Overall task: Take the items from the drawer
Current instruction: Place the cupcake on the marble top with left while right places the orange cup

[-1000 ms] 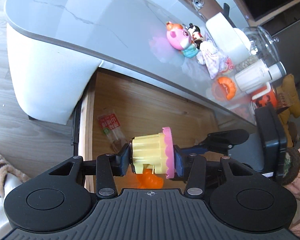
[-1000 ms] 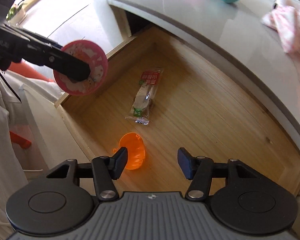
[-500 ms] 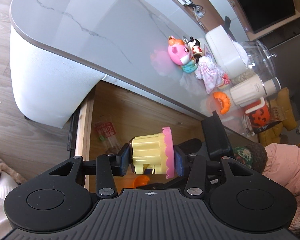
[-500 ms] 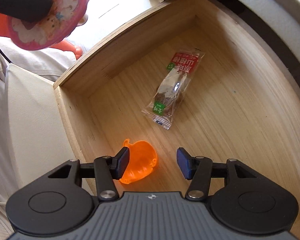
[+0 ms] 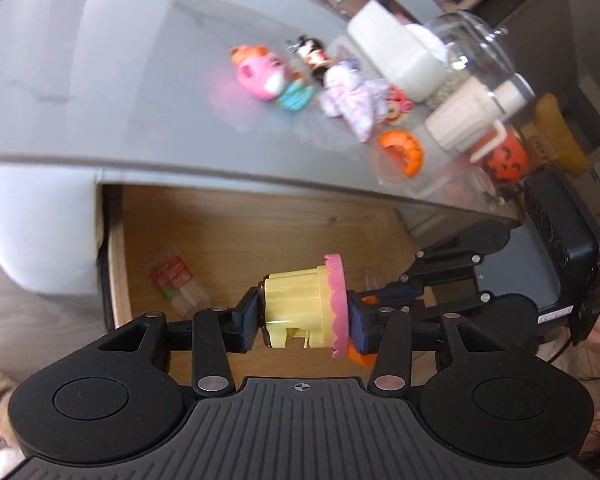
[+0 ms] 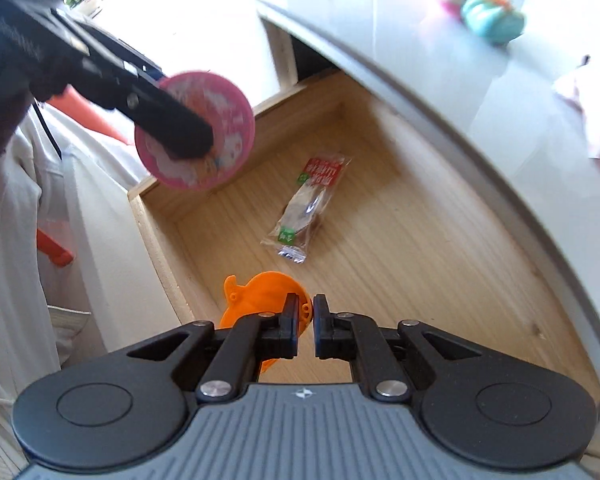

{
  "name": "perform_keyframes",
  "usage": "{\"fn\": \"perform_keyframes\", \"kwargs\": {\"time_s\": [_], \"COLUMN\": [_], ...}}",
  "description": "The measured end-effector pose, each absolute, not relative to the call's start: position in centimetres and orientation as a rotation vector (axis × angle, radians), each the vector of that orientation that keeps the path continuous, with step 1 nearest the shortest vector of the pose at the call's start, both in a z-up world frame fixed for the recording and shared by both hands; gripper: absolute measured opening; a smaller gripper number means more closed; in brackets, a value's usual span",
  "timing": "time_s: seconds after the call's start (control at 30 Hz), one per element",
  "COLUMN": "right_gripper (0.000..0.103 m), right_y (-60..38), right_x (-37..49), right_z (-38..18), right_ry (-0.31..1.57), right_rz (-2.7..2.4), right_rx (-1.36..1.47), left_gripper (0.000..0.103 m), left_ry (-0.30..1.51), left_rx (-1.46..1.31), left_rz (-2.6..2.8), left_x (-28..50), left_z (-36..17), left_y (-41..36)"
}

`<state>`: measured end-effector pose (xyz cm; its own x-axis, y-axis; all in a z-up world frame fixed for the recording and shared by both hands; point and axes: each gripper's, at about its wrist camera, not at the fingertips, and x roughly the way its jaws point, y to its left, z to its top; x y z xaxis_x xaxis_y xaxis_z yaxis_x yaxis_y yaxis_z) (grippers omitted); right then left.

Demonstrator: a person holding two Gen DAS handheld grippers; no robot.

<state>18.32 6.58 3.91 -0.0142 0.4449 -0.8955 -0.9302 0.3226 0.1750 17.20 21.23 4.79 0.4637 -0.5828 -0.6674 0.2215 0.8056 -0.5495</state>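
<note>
The left gripper is clamping a toy cupcake, its blue pads pressing on the yellow base at one side and the pink frilled top at the other, so the toy is lying sideways between them above the open drawer. In the right wrist view that same toy is showing its round pink top at about ten o'clock, hanging over the drawer's left corner with a black finger crossing its face.

The right gripper is holding its jaws together, the two fingertips almost meeting, with a thin edge of an orange toy pinched between them. The orange toy is sitting at the gripper's eleven o'clock, close to the drawer's left wall; whether it is off the wooden floor cannot be told. In the left wrist view the right gripper is reaching in from three o'clock, with a bit of orange showing at its tip.

A snack packet with a red label is lying flat on the drawer floor at twelve o'clock from the right gripper, well apart from the orange toy.

On the grey tabletop above the drawer, a pink plush toy, a small doll, a patterned cloth, an orange ring-shaped toy, a white container and a pumpkin mug are standing together toward one and two o'clock in the left wrist view, blurred.
</note>
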Motion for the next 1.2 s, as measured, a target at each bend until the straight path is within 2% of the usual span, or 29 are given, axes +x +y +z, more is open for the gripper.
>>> {"fn": "perform_keyframes", "kwargs": {"time_s": [0.13, 0.23, 0.37, 0.5, 0.57, 0.73, 0.93, 1.03, 1.13, 1.2], "right_gripper": [0.007, 0.007, 0.007, 0.007, 0.007, 0.007, 0.007, 0.007, 0.016, 0.041], "right_y": [2.0, -0.3, -3.4, -6.0, -7.2, -9.0, -6.6, -4.3, -2.2, -1.5], "right_x": [18.8, 19.3, 20.5, 21.5, 22.4, 25.6, 31.4, 33.9, 34.9, 34.9], "right_z": [7.5, 9.1, 11.3, 12.1, 11.9, 12.0, 12.8, 12.5, 11.6, 11.2], "right_ry": [1.012, 0.958, 0.889, 0.842, 0.837, 0.837, 0.809, 0.804, 0.810, 0.812], "right_rz": [1.100, 1.019, 0.937, 0.873, 0.835, 0.741, 0.681, 0.643, 0.638, 0.620], "right_rx": [-0.445, -0.393, -0.337, -0.271, -0.235, -0.158, -0.040, -0.017, -0.051, -0.079], "left_gripper": [0.049, 0.049, 0.049, 0.049, 0.050, 0.050, 0.050, 0.050, 0.050, 0.050], "left_ry": [0.778, 0.678, 0.757, 0.901, 0.906, 0.739, 0.628, 0.595, 0.646, 0.730], "left_rx": [-0.463, -0.458, -0.420, -0.360, -0.366, -0.396, -0.292, -0.343, -0.324, -0.265], "left_rz": [-0.520, -0.423, -0.306, -0.205, -0.212, -0.296, -0.352, -0.376, -0.411, -0.408], "left_x": [19.2, 23.6, 31.3, 35.6, 35.9, 32.6, 28.3, 25.9, 22.8, 21.2], "left_z": [9.0, 11.2, 11.5, 9.1, 8.3, 10.6, 13.4, 13.7, 13.0, 12.4], "left_y": [20.0, 18.8, 15.9, 13.5, 13.3, 14.9, 15.8, 16.9, 18.3, 19.1]}}
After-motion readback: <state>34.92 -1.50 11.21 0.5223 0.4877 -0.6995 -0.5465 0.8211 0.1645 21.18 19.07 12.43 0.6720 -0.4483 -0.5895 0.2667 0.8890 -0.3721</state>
